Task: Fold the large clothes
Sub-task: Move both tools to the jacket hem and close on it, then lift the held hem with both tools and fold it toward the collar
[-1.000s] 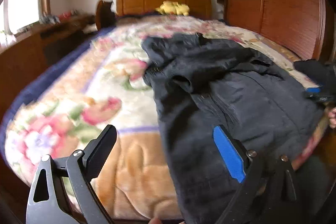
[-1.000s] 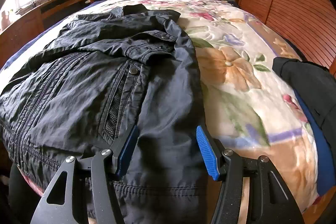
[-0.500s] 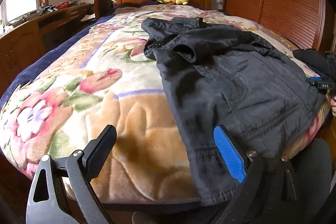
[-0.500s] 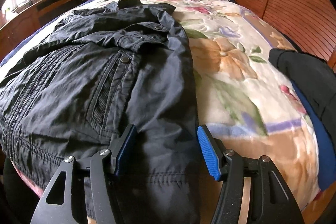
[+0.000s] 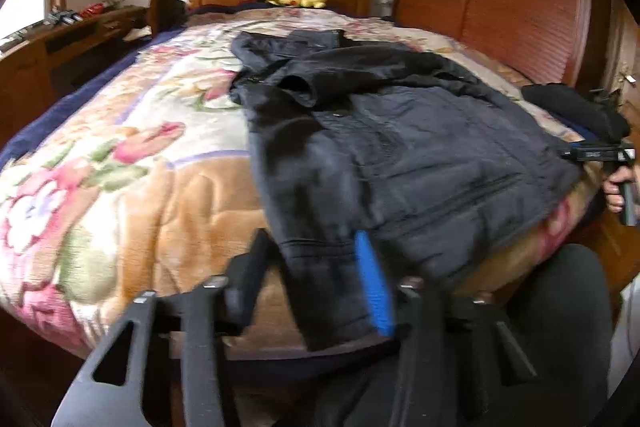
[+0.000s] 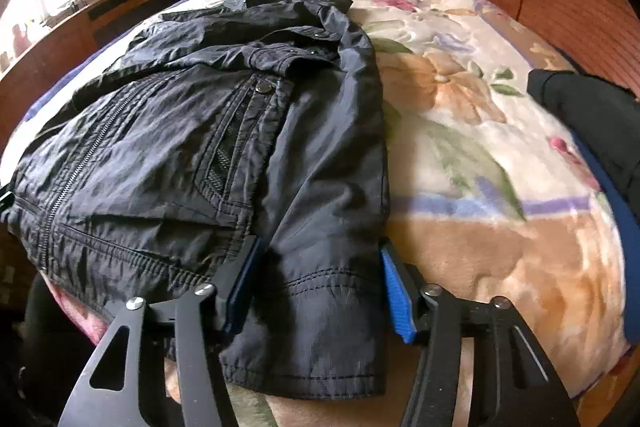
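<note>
Dark jacket at the bed's edge; both tongs closing, astride cuffs, unclamped.

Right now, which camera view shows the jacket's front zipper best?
The right wrist view: the jacket is sharp there, and its zipper runs clearly down the front to the hem. In the left wrist view the jacket is blurred and seen from its other side; I cannot make out the zipper.
</note>
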